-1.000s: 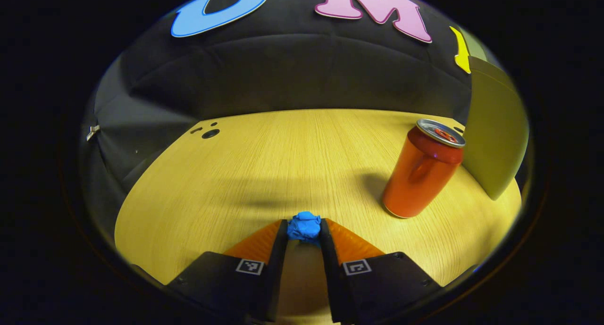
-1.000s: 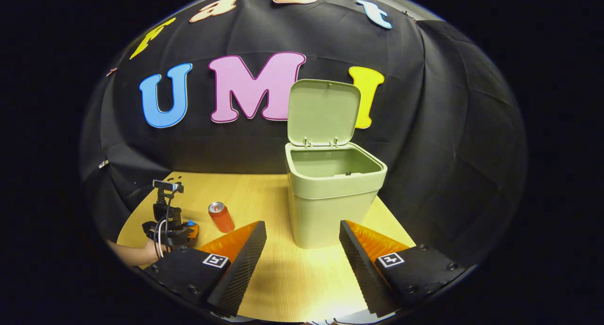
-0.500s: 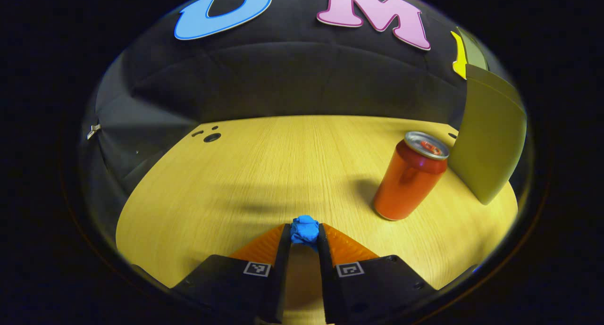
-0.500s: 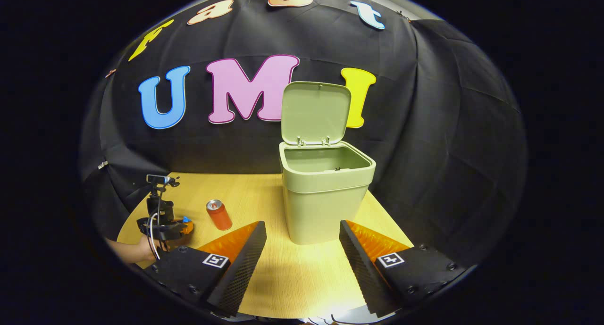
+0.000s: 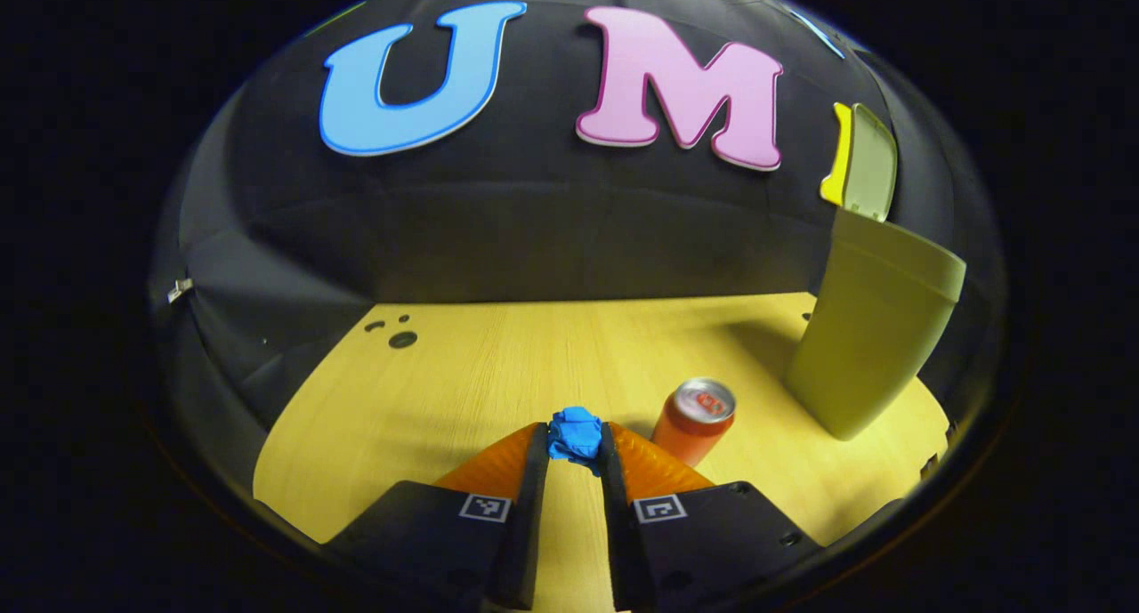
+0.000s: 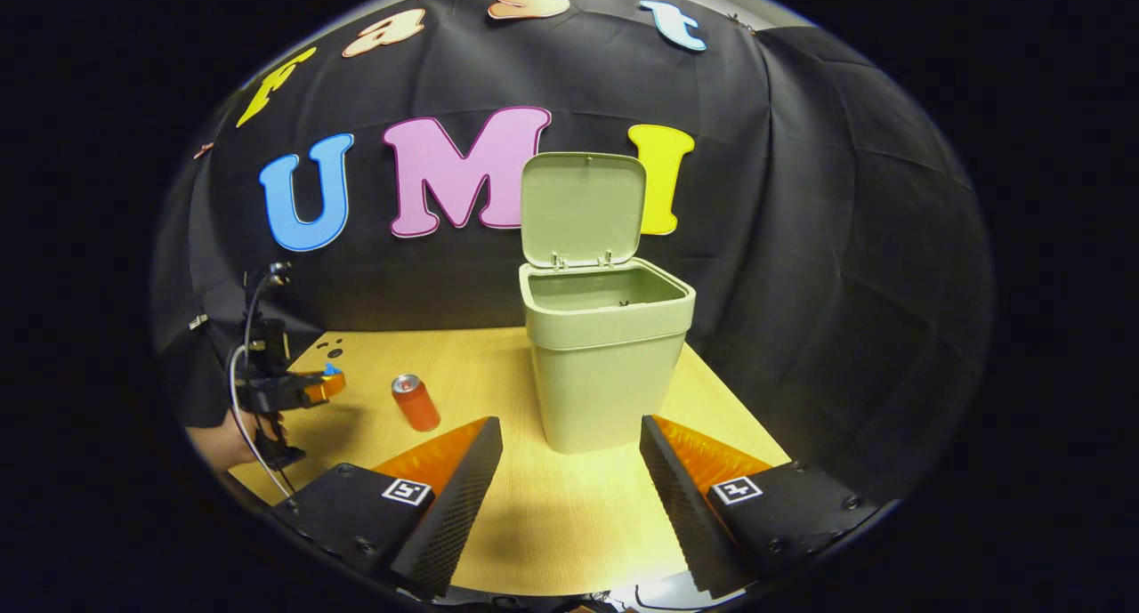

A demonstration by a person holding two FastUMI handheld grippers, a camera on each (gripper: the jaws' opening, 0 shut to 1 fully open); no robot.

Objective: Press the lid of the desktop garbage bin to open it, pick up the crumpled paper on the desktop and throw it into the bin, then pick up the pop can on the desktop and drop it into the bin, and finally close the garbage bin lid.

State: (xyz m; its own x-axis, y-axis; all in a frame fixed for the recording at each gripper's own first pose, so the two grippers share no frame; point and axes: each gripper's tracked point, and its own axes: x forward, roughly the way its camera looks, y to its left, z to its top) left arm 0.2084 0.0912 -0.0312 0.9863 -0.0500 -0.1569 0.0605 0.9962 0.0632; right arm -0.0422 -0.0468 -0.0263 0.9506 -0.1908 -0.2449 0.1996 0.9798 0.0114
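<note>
You're lifting the left gripper off the table compared w/ a sec ago: in the left gripper view the can is now sitting lower and smaller, just right of the fingertips, and more of the bin is showing, incl. its raised lid. In the right gripper view the left gripper is hanging above the tabletop, your hand under it, where before it was down near the surface.

The paper is a small blue crumpled wad. It's sitting right at the fingertips of the left gripper, both fingers pinching it from the sides, so it's up in the air w/ the tool, left of the can and well apart from the bin.

The can is red, standing upright on the table, between the left gripper and the bin. The bin is pale green, lid standing open at the back.

The right gripper is staying spread wide, nothing between the fingers, facing the bin.
</note>
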